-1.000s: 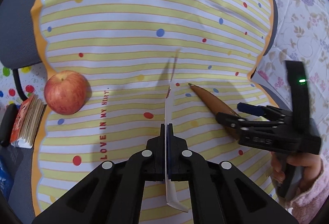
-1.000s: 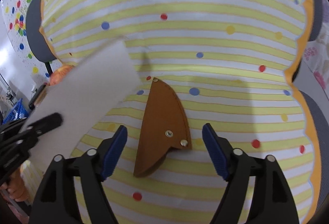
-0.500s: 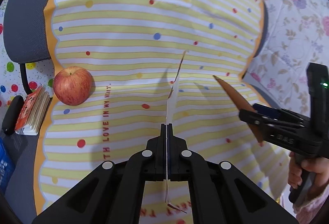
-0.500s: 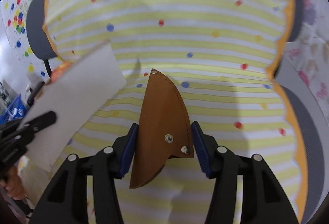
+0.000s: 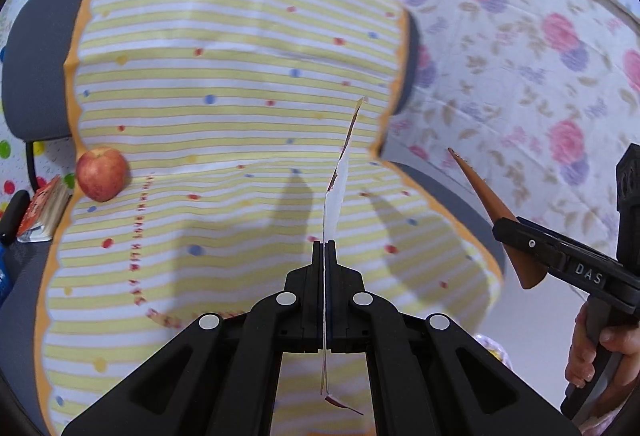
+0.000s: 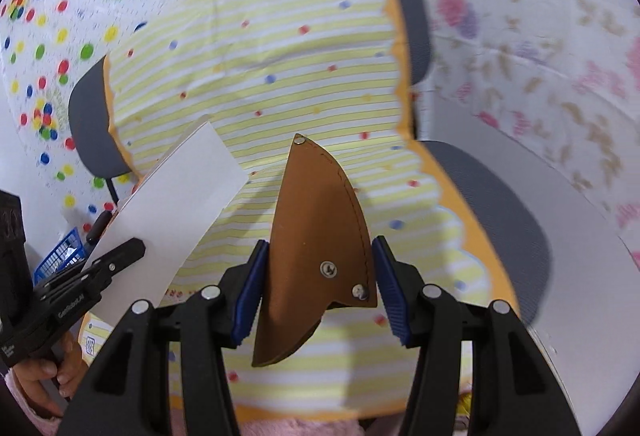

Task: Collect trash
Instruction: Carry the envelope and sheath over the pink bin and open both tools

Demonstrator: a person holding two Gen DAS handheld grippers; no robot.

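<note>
My left gripper [image 5: 324, 248] is shut on a thin white card [image 5: 334, 195], seen edge-on in the left wrist view and held above the striped cloth [image 5: 224, 75]. The right wrist view shows that card [image 6: 180, 203] flat, at the left, in the left gripper [image 6: 134, 250]. My right gripper [image 6: 318, 248] is shut on a brown leather piece with rivets [image 6: 320, 220], its blue pads [image 6: 252, 288] pressing both edges. That brown piece [image 5: 486, 209] hangs in the air at the right of the left wrist view, clear of the cloth, in the right gripper [image 5: 506, 230].
A red apple [image 5: 102, 173] lies on the cloth's left edge. A small book [image 5: 42, 211] lies beside it, off the cloth. A blue basket [image 6: 60, 256] stands at the far left. Floral fabric [image 5: 520, 75] covers the right side. A person's hand [image 5: 600, 352] grips the right handle.
The right gripper closed on the brown piece and lifted it off the cloth. Both grippers rose and drew back towards the right; the white card stayed in the left one.
</note>
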